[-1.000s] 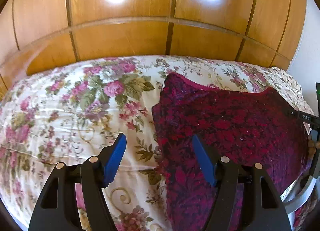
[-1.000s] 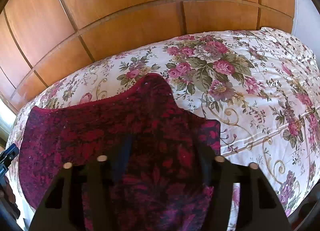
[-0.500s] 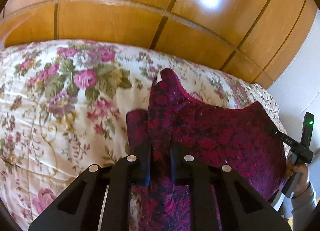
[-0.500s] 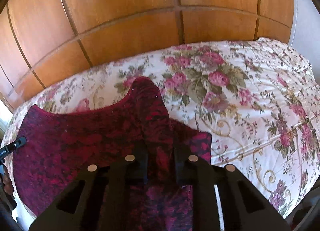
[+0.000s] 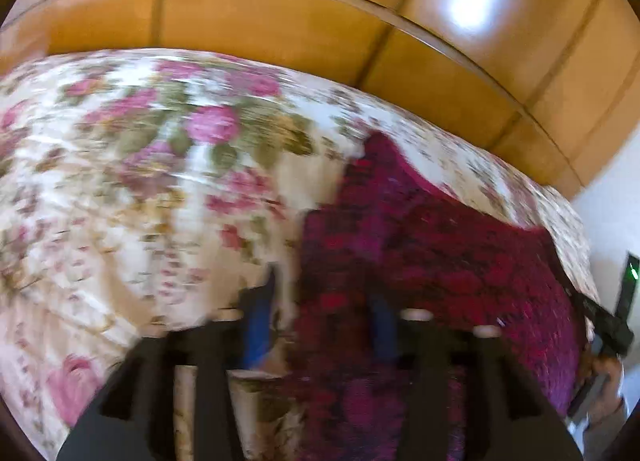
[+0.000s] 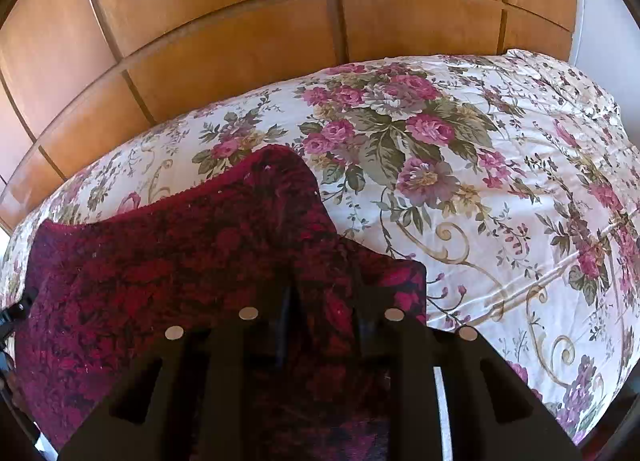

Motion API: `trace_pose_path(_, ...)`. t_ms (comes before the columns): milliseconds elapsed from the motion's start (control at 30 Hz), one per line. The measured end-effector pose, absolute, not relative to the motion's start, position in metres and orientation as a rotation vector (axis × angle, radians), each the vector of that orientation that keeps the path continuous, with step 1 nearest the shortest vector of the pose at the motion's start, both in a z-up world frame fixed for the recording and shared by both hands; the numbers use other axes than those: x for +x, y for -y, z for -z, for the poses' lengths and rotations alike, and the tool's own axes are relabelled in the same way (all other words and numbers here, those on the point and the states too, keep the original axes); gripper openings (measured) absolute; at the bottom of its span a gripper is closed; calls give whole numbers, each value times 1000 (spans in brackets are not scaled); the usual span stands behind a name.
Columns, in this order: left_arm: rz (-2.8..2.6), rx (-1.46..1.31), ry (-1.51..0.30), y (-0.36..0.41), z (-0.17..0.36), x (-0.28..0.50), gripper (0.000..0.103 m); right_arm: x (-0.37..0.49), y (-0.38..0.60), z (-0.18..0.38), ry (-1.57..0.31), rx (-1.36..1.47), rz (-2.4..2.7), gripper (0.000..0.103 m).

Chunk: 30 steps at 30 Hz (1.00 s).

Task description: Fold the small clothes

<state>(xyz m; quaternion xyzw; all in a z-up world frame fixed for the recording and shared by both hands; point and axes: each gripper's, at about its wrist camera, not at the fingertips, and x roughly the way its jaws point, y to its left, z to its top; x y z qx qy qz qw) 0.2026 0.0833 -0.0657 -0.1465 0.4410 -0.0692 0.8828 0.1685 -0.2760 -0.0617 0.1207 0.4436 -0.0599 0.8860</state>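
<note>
The left gripper (image 5: pixel 320 325) pointed down at a slant, and its jaws had just been opening, with the blue pads (image 5: pixel 258 325) apart. The right gripper (image 6: pixel 322 317) also pointed down, its jaws a little apart and just opening too.

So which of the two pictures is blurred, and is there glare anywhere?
Left wrist view: motion blur smears the bedspread, the garment and the left gripper; two bright glare patches sit on the wood panels. Right wrist view: sharp, evenly lit, only faint sheen on the panels; fisheye bends the panel lines in both.
</note>
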Motion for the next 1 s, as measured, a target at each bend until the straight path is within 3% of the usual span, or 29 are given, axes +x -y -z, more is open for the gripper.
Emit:
trace_pose_path(100,99,-279,-851,-86,46,186,57,166,280,60,-925,294,101,36)
trace_pose_path(200,83,-212,-766,-83,25,165,57,160,287,55,-924,372,54,53)
trace_pose_path(267,107,-195,-725,-80,14,150,57,154,291,50,-918,415,21,77)
trace_pose_path(333,154,-170,-698,-70,5,133,57,145,292,44,-912,418,31,92)
trace_pose_path(1000,431,47,-799,57,37,105,57,50,324,89,-940,779,-185,97)
